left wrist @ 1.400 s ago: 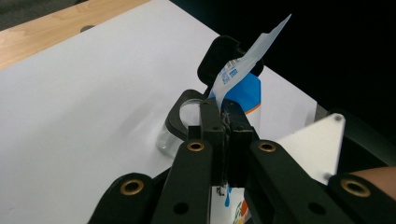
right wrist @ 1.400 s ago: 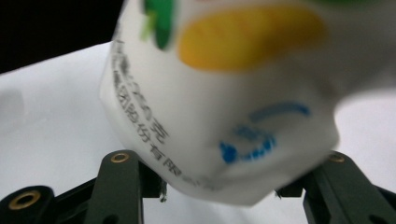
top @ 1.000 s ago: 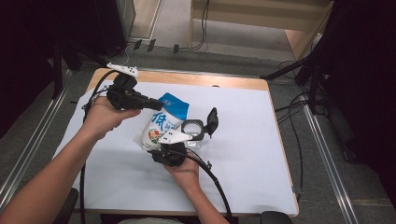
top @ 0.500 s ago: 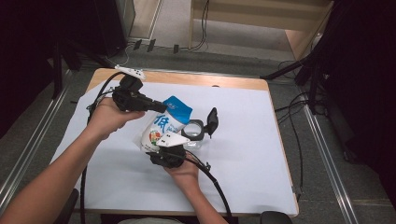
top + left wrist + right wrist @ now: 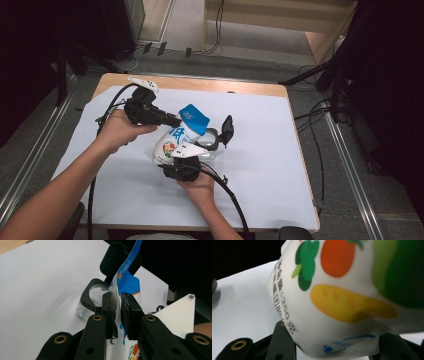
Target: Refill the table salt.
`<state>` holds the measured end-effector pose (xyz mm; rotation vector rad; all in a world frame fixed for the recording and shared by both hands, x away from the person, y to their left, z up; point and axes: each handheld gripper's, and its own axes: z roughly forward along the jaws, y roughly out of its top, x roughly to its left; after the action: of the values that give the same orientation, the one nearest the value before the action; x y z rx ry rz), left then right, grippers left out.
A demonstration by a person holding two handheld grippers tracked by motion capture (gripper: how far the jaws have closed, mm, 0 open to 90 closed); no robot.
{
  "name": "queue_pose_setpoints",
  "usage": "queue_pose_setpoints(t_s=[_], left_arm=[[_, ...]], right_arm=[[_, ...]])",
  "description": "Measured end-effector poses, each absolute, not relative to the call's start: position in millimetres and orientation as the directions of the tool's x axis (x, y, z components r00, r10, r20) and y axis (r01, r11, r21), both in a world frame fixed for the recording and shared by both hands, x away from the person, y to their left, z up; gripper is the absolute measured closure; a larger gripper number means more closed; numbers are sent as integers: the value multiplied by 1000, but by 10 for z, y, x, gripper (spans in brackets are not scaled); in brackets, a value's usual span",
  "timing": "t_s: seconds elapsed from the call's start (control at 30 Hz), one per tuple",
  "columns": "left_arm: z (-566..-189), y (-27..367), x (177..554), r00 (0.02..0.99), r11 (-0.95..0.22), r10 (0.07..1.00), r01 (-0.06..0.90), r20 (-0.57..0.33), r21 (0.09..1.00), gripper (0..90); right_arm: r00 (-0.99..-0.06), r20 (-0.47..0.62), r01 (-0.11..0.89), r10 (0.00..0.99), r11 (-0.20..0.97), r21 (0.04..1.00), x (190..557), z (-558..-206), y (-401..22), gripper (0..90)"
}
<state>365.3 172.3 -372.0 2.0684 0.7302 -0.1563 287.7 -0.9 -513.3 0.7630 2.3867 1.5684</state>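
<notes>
There is one table [image 5: 300, 200] with a white sheet on top. Two hands work over it, and each hand holds one black gripper. There is one bag and one clear jar.

The bag [image 5: 172, 142] is white with a blue top. It has pictures of vegetables on it: green leaves, an orange round thing and a yellow long one. It is up off the table, near the middle, held between the two grippers. It leans over toward the jar. I cannot see what is inside the bag.

The jar [image 5: 210, 142] stands on the white sheet just to the right of the bag. It has a black ring around its mouth and one black lid [image 5: 227, 131] flipped up on its far side. From the left gripper view the jar [image 5: 93, 298] looks see-through, and I cannot tell if anything is in it.

The left gripper [image 5: 170, 120] is at the top edge of the bag. Its jaws have just been opening a bit, and the thin blue-and-white edge of the bag [image 5: 125, 282] stands between them. One pad [image 5: 108, 307] touches the edge and the other stands a little off.

The right gripper [image 5: 181, 162] holds the fat bottom of the bag [image 5: 342, 290] from below. Its jaws are spread wide and press on both sides of the bag.
</notes>
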Motion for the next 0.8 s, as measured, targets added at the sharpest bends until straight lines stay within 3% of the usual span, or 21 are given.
queue_pose_setpoints(t_s=[0.47,0.8], left_arm=[[-3657,1643,3659,810,-418,491,542,-321,729,898],[-3683,1617,3636,834,-438,440,522,-332,732,798]], right_arm=[[-830,120,314,545,279,907,2885,-5092,-30,536],[-833,179,342,523,233,910,2902,-5090,-59,599]])
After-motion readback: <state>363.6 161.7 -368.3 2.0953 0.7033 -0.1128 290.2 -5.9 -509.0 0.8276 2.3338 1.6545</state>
